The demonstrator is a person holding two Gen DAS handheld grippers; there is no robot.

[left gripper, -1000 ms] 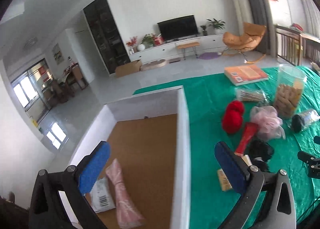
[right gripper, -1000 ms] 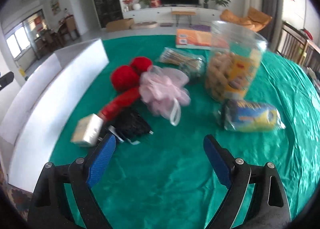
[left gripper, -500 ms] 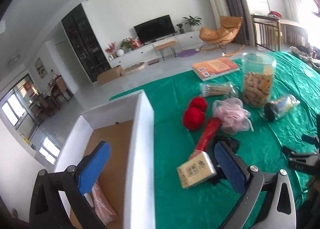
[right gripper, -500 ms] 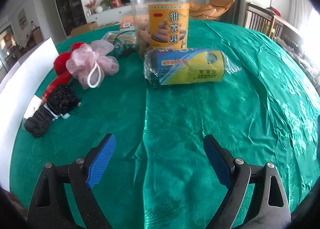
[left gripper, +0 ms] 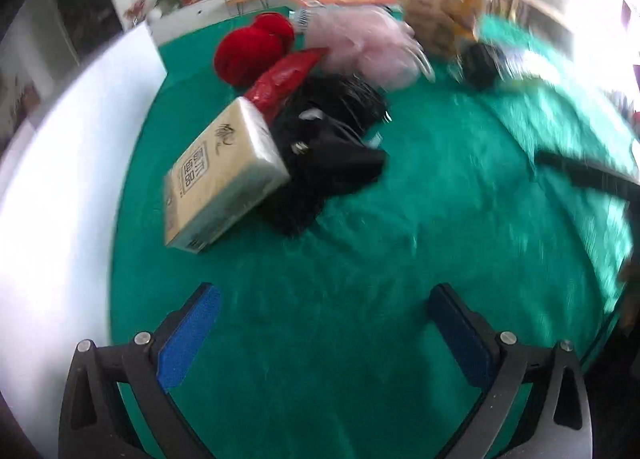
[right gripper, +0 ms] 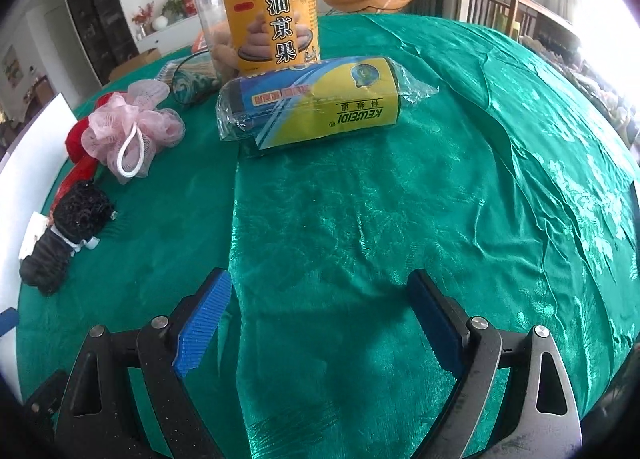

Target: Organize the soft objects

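Note:
In the blurred left wrist view, my left gripper [left gripper: 324, 331] is open and empty above the green cloth, short of a beige tissue pack [left gripper: 222, 175], a black fuzzy bundle [left gripper: 328, 147], a red packet [left gripper: 286, 77], red yarn balls [left gripper: 252, 47] and a pink bath pouf [left gripper: 366, 39]. My right gripper [right gripper: 320, 319] is open and empty over bare green cloth. In the right wrist view the pink pouf [right gripper: 132, 129] and black bundle [right gripper: 68, 231] lie to its left.
A white box wall [left gripper: 68, 163] runs along the table's left side. A clear snack jar [right gripper: 260, 15] and a wrapped yellow-blue roll [right gripper: 312, 103] lie ahead of the right gripper. A pack of sticks [right gripper: 192, 77] lies behind the pouf.
My left gripper has swung right from over the box to low over the cloth near the pile. My right gripper has turned right, away from the pile, and drawn nearer the jar and roll.

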